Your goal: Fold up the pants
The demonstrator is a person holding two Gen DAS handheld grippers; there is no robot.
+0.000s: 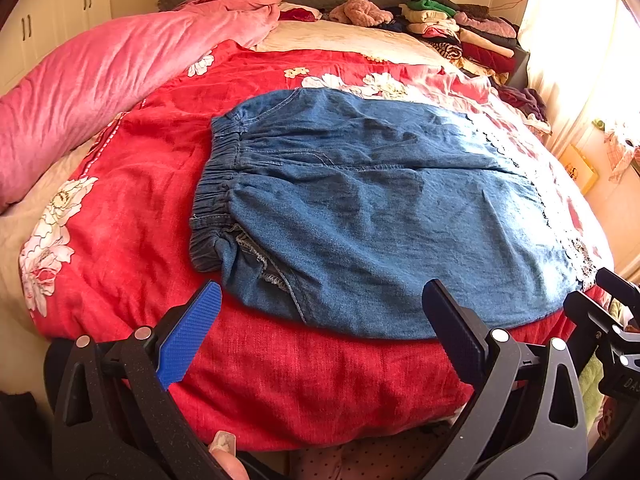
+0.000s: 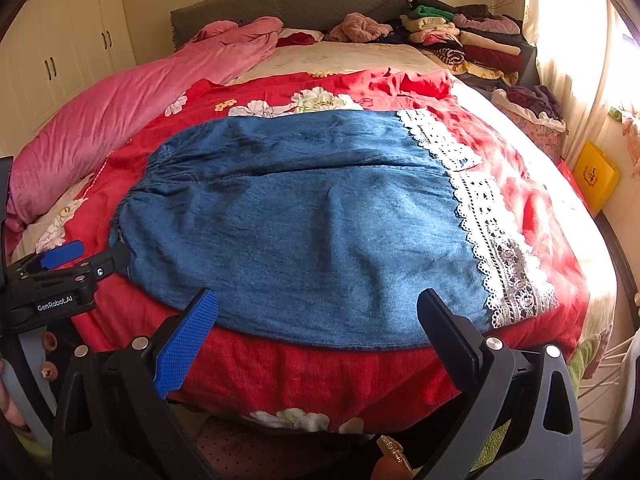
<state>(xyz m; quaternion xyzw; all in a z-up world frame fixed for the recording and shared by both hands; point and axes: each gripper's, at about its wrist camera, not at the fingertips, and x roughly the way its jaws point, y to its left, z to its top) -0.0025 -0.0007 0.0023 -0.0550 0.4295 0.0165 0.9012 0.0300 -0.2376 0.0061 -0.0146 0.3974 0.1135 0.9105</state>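
Note:
Blue denim pants (image 1: 360, 216) (image 2: 312, 220) lie flat across a red flowered bedspread (image 1: 132, 216) (image 2: 320, 376), elastic waistband (image 1: 216, 196) at the left, white lace hems (image 2: 492, 240) at the right. My left gripper (image 1: 320, 304) hangs open just before the pants' near edge, close to the waistband end, holding nothing. My right gripper (image 2: 318, 308) is also open, over the near edge toward the lace end, with nothing between its fingers. The left gripper (image 2: 80, 260) shows at the left edge of the right wrist view; the right gripper (image 1: 608, 304) shows at the right edge of the left wrist view.
A pink quilt (image 1: 100, 80) (image 2: 132, 104) lies bunched along the bed's left side. Stacks of folded clothes (image 1: 460, 32) (image 2: 468, 40) sit at the far right by the grey headboard (image 2: 288, 4). A yellow box (image 2: 596, 176) stands on the floor at right.

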